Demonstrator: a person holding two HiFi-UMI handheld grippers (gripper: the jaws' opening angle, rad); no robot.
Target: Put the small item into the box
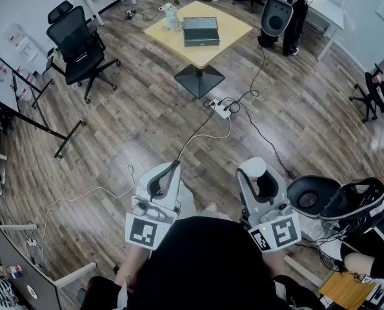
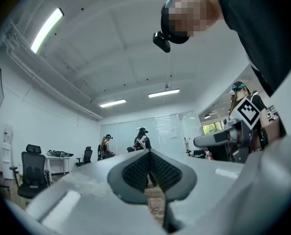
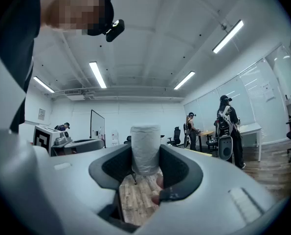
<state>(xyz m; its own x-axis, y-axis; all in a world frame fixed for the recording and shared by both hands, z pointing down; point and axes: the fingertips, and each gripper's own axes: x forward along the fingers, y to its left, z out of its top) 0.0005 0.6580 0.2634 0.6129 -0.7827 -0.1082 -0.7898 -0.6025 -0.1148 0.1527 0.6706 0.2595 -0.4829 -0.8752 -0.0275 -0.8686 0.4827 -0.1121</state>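
My right gripper (image 1: pixel 255 175) is shut on a small white cylinder-shaped item (image 1: pixel 253 166), held close in front of the person's body. In the right gripper view the white item (image 3: pixel 145 148) stands upright between the dark pads of the right gripper (image 3: pixel 145 164). My left gripper (image 1: pixel 167 174) is beside it at the same height, jaws together with nothing in them. In the left gripper view the left gripper's (image 2: pixel 150 166) pads meet at the tip. The dark box (image 1: pixel 201 31) lies open on a yellow table (image 1: pixel 225 41), far ahead across the wooden floor.
A black office chair (image 1: pixel 82 47) stands at the left. A power strip (image 1: pixel 221 107) with trailing cables lies on the floor below the table. A person (image 1: pixel 283 11) stands at the table's right. Black headgear (image 1: pixel 337 201) sits at my right. A bottle (image 1: pixel 171 18) is beside the box.
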